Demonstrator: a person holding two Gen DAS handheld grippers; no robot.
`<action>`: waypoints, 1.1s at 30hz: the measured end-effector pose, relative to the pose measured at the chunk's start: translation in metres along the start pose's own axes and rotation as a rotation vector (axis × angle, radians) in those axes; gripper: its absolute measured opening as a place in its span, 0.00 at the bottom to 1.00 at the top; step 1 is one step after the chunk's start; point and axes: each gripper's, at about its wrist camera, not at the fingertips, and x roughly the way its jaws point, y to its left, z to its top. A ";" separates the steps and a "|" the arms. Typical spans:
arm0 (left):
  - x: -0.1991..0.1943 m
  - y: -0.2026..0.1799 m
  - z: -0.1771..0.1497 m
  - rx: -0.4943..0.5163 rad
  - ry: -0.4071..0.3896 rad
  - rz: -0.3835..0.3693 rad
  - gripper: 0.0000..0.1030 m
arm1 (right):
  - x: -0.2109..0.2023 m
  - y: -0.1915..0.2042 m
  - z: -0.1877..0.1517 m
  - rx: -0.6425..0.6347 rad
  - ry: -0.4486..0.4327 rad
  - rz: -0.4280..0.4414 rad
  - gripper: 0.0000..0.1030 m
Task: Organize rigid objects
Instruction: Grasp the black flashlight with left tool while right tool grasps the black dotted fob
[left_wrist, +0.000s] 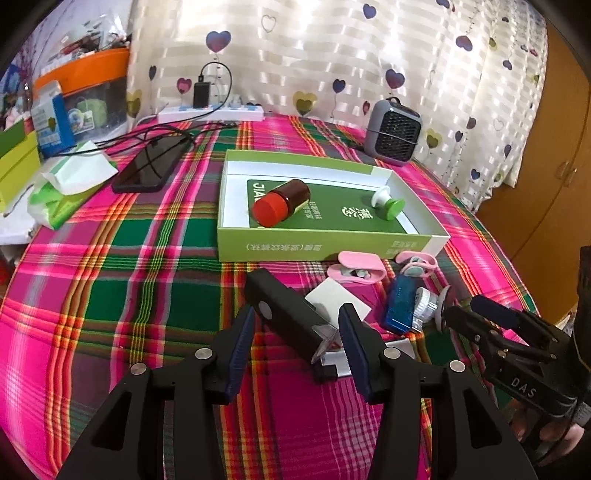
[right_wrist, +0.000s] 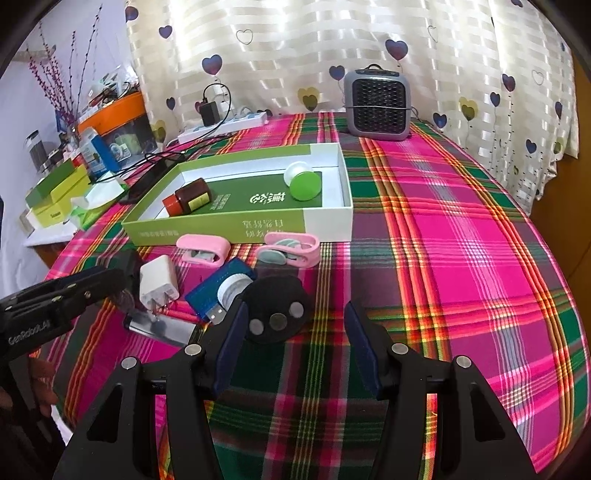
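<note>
A long black bar lies on the plaid cloth between the jaws of my left gripper; its right pad stands clear of the bar, so the grip is open. Open too, my right gripper straddles a round black disc bearing silver dots, which sits near its left finger. Close by lie a white charger plug, a blue USB stick and two pink clips. The green-and-white box holds a brown bottle with a red cap and a green-and-white knob.
A grey fan heater stands at the back by the curtain, a power strip left of it. A phone with cables and a tissue pack lie at the left. The right gripper is close on the right.
</note>
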 end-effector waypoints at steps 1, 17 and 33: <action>0.002 0.000 0.000 0.002 0.006 0.006 0.45 | 0.001 0.000 0.000 0.000 0.003 0.001 0.54; 0.014 0.015 0.001 -0.024 0.039 0.042 0.45 | 0.016 0.000 -0.001 -0.002 0.040 0.011 0.54; 0.022 0.028 0.003 -0.025 0.053 0.051 0.45 | 0.020 -0.011 0.005 0.004 0.038 -0.026 0.54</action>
